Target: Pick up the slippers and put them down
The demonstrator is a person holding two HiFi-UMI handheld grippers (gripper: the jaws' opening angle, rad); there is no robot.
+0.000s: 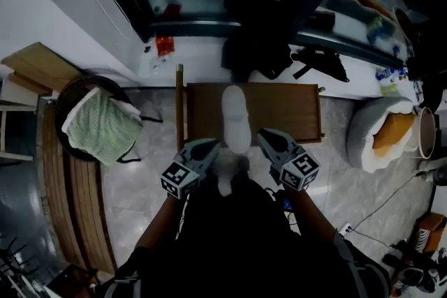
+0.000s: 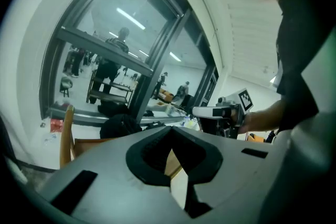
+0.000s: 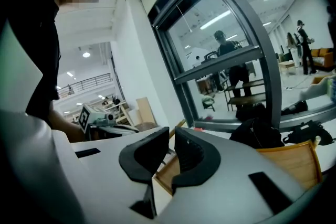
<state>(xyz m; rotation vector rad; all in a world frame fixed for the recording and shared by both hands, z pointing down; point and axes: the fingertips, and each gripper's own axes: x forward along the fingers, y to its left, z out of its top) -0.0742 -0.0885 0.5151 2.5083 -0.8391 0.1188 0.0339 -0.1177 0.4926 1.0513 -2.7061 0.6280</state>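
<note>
In the head view a white slipper [image 1: 235, 118] lies lengthwise on a low wooden board [image 1: 293, 112] on the floor. A second white shape [image 1: 225, 183] shows just below it, between my two grippers; I cannot tell what it is. My left gripper [image 1: 207, 148] points at the slipper's near end from the left, its jaws shut with nothing in them. On the other side my right gripper [image 1: 267, 138] is shut and holds nothing. The left gripper view shows closed pads [image 2: 152, 152] over the board [image 2: 84, 147]. The right gripper view shows pads [image 3: 144, 157] together.
A round dark basket with green cloth [image 1: 101, 125] stands at the left beside wooden planks [image 1: 77, 199]. A white cushion bed with an orange pad [image 1: 380, 129] lies at the right. A black bag [image 1: 255, 45] sits behind the board by the window frame. A cable [image 1: 380, 209] runs across the floor.
</note>
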